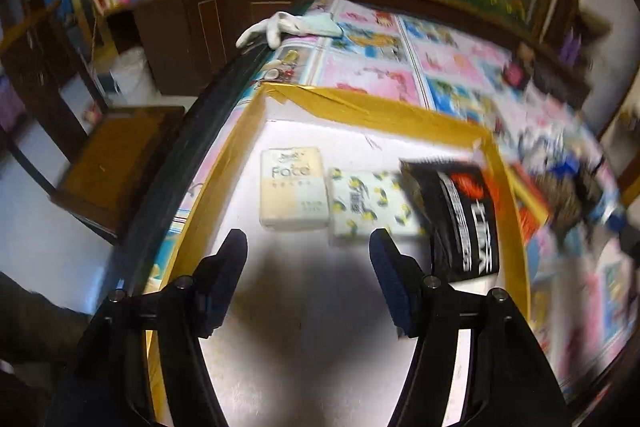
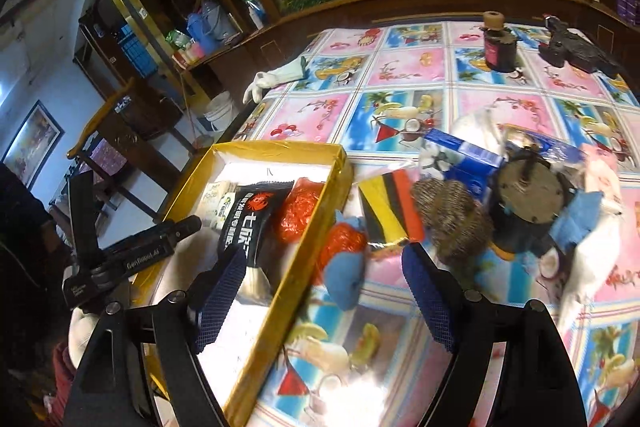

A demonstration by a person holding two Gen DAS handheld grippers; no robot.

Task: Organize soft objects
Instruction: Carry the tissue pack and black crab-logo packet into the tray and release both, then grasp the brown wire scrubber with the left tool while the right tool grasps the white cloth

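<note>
A gold-rimmed box (image 1: 384,111) with a white floor holds a cream tissue pack (image 1: 292,187), a lemon-print tissue pack (image 1: 372,205) and a black packet (image 1: 460,219). My left gripper (image 1: 308,247) hovers open over the box's bare floor, just short of the packs, with nothing between its fingers. In the right wrist view the same box (image 2: 280,147) also holds an orange mesh scrubber (image 2: 300,211) beside the black packet (image 2: 248,219). My right gripper (image 2: 324,267) stands open astride the box's right wall. A blurred red-and-blue soft thing (image 2: 344,267) lies between its fingers, untouched.
Right of the box a pile lies on the patterned tablecloth (image 2: 400,75): a striped sponge (image 2: 388,211), a steel scourer (image 2: 448,223), a blue carton (image 2: 464,163), a dark round object (image 2: 528,195) and white cloth (image 2: 592,267). A white glove (image 2: 276,79) hangs off the far edge. A corked bottle (image 2: 498,47) stands behind.
</note>
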